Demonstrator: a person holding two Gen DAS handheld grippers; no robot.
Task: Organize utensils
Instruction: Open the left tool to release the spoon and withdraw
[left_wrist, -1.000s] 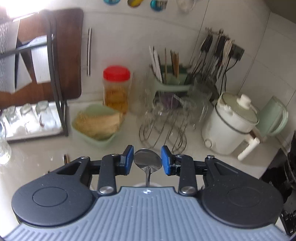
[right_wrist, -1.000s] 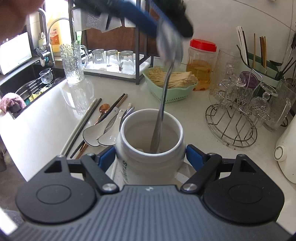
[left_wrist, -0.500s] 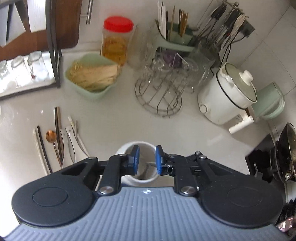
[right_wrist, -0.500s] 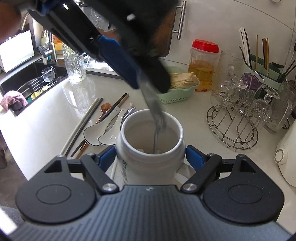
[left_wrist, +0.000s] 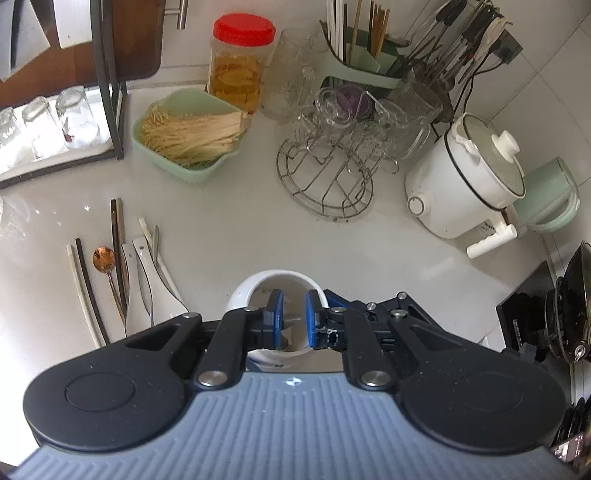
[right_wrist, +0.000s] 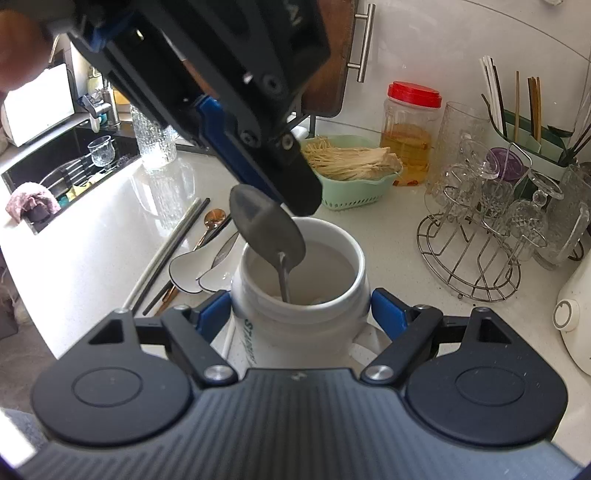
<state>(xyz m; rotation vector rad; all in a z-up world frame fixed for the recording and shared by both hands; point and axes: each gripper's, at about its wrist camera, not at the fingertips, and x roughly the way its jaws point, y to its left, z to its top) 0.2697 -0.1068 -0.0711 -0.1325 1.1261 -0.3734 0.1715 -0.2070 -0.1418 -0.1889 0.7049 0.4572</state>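
A white ceramic jar stands on the pale counter, and my right gripper is shut on it, one blue pad on each side. A metal spoon stands in the jar, handle down and bowl up against the rim. My left gripper points down over the jar's mouth. Its jaws are closing, with a narrow gap still between the pads and nothing pressed in it. One of its fingers hangs just above the spoon's bowl. To the jar's left lie loose chopsticks, a copper spoon and white ceramic spoons.
Behind the jar sit a green basket of noodles, a red-lidded jar and a wire rack of glasses. A white cooker and a green kettle stand at the right. A sink lies at the far left.
My left gripper tipped downward over the jar and its jaws narrowed. The spoon sank into the jar and now stands below the fingertips. The right gripper kept still on the jar.
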